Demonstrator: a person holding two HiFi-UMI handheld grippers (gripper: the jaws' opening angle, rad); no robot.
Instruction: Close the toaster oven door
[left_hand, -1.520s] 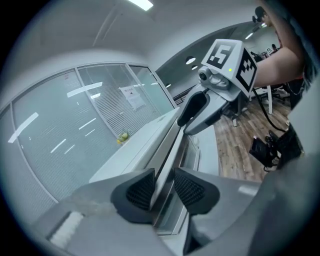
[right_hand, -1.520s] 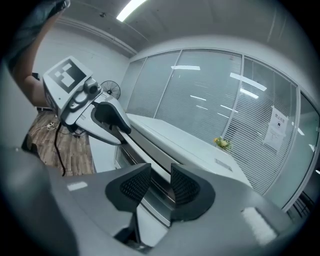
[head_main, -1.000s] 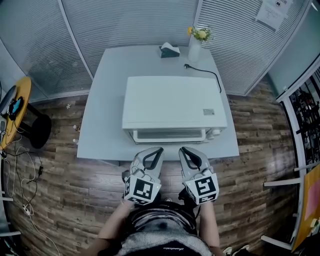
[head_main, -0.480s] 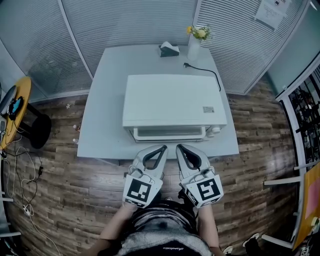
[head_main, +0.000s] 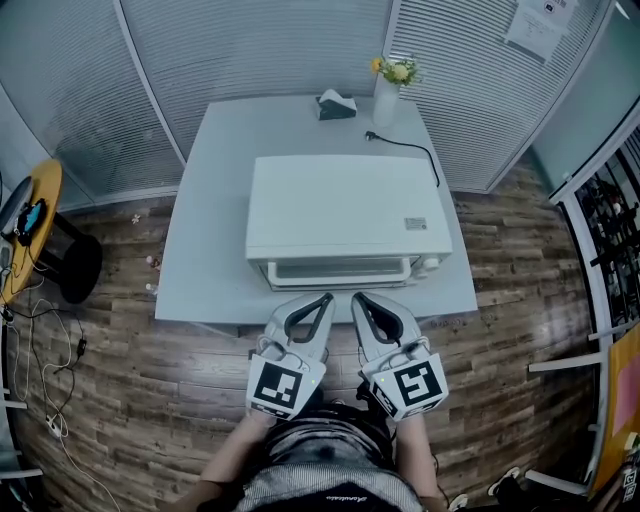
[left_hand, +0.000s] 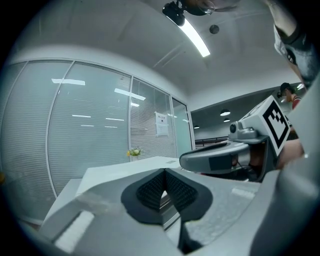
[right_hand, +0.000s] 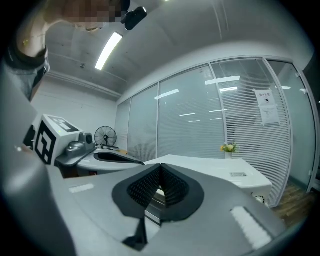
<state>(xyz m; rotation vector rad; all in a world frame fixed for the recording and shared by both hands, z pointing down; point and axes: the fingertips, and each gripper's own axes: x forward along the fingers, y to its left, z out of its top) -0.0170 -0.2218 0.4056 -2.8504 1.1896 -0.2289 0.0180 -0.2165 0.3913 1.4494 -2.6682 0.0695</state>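
Note:
A white toaster oven (head_main: 345, 205) stands on the pale grey table (head_main: 210, 250). Its door (head_main: 340, 268) faces me and lies flat against the front. Both grippers hover just off the table's near edge, in front of the door and apart from it. My left gripper (head_main: 326, 298) is shut, its ribbed pads (left_hand: 152, 190) pressed together with nothing between them. My right gripper (head_main: 357, 298) is shut too and holds nothing. In the right gripper view the oven (right_hand: 225, 172) shows beyond the closed pads (right_hand: 172, 187).
A vase of yellow flowers (head_main: 392, 85) and a small dark box (head_main: 338, 102) stand at the table's far edge. A black power cord (head_main: 410, 148) runs behind the oven. A yellow side table (head_main: 35, 215) stands at left. Glass walls with blinds surround the table.
Both grippers have lifted a little toward the camera, and their tips have come closer together in front of the oven door. The oven has not moved.

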